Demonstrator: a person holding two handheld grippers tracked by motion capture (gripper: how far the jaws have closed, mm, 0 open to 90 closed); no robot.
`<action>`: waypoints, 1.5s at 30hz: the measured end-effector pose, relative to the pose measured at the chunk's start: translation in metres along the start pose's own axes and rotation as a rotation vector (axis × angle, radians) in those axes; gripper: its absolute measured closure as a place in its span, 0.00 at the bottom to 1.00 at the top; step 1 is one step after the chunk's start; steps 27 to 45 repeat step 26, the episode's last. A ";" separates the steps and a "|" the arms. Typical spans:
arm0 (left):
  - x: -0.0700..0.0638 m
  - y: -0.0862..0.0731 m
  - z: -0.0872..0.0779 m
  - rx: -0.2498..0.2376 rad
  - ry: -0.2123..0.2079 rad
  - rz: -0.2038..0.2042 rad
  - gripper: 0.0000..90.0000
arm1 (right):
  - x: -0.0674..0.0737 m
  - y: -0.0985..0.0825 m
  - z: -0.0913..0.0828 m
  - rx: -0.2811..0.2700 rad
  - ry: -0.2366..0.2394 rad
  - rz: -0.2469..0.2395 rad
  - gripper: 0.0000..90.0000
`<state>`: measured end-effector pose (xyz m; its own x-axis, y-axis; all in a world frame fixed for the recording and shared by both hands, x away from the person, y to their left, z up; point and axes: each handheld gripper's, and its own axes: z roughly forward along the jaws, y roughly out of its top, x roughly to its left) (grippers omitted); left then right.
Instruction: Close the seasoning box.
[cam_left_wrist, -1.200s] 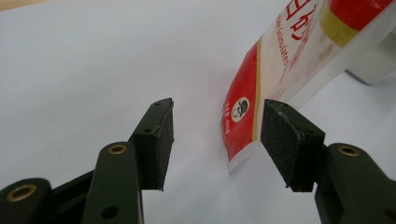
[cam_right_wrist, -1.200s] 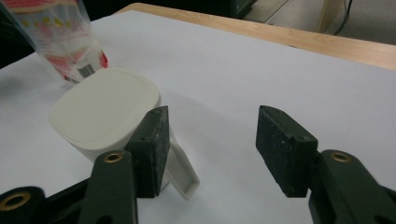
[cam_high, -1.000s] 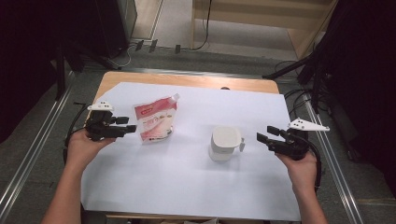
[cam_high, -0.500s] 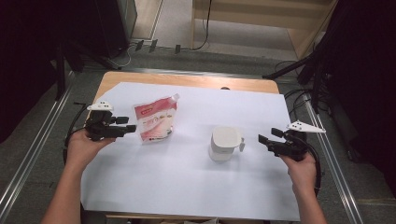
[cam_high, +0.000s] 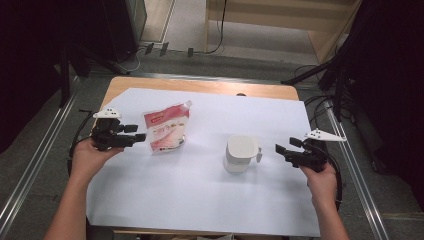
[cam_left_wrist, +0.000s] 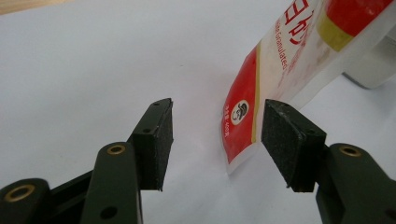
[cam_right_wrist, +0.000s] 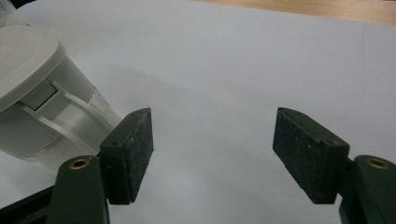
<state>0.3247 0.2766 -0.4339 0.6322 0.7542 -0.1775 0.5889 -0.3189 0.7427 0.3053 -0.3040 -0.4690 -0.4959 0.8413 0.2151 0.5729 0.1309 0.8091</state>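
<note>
We noted a red-and-white pouch (cam_high: 166, 127) standing upright on the white sheet (cam_high: 200, 200) covering the worktop, just beside the left tongs (cam_high: 139, 136), which were open and empty. A lidded white container (cam_high: 240, 153), contents hidden, sat centre-right. The right tongs (cam_high: 278, 149), near it, had just opened wider, holding nothing.

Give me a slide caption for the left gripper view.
Left gripper with open jaws, a red-and-white pouch just ahead on white paper.
</note>
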 end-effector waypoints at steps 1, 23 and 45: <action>0.000 0.000 0.000 -0.001 0.000 0.000 0.50 | 0.000 0.000 0.000 0.001 -0.001 -0.004 0.32; 0.003 0.000 -0.001 -0.014 0.028 -0.046 0.48 | 0.002 0.000 0.001 0.004 -0.003 -0.015 0.33; 0.003 -0.001 -0.001 -0.018 0.032 -0.050 0.47 | 0.002 0.000 0.000 0.002 -0.002 -0.012 0.32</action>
